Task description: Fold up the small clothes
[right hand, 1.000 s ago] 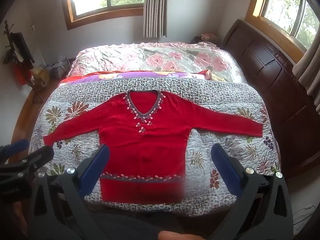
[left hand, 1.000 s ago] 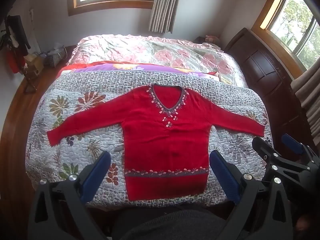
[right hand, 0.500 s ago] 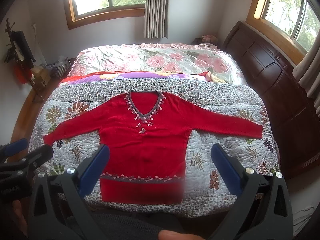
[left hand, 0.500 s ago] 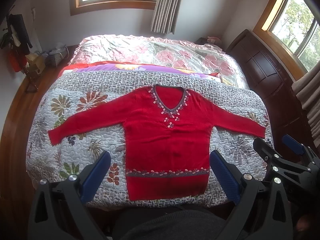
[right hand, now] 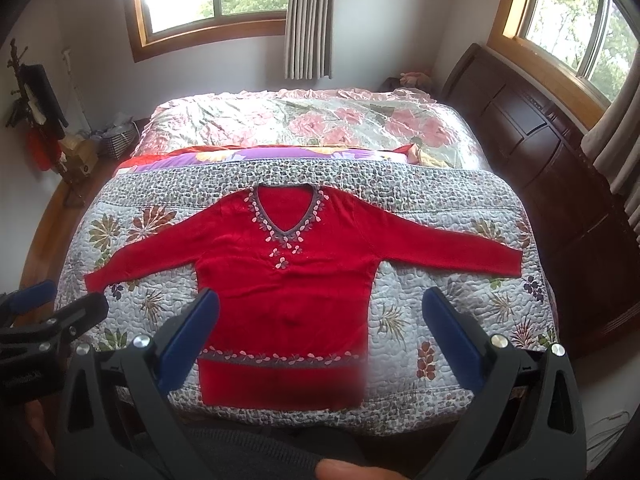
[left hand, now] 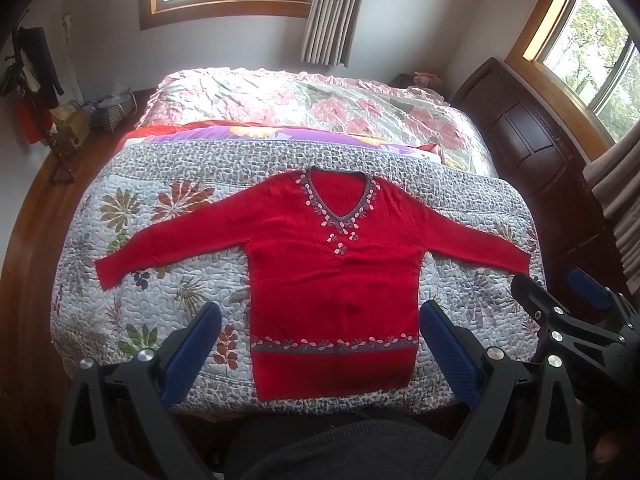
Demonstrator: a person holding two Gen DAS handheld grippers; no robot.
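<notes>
A red long-sleeved sweater (left hand: 332,272) with a beaded V-neck lies flat, face up, on the floral quilt (left hand: 132,240). Both sleeves are spread out sideways and the hem is toward me. My left gripper (left hand: 320,340) hovers open above the near edge of the bed, over the sweater's hem, with nothing between its blue pads. In the right wrist view the sweater (right hand: 288,280) sits slightly left of centre. My right gripper (right hand: 320,308) is open and empty above the hem's right side. Each gripper shows in the other's view: right gripper (left hand: 560,292), left gripper (right hand: 60,300).
A pink floral bedspread (right hand: 312,120) covers the far half of the bed. The dark wooden headboard (right hand: 532,140) runs along the right. A basket and clutter (left hand: 108,108) stand on the floor at far left. The person's dark-clothed lap (left hand: 340,448) fills the bottom edge.
Nothing notable: the sweater lies as before and both grippers stay open, drifting only slightly.
</notes>
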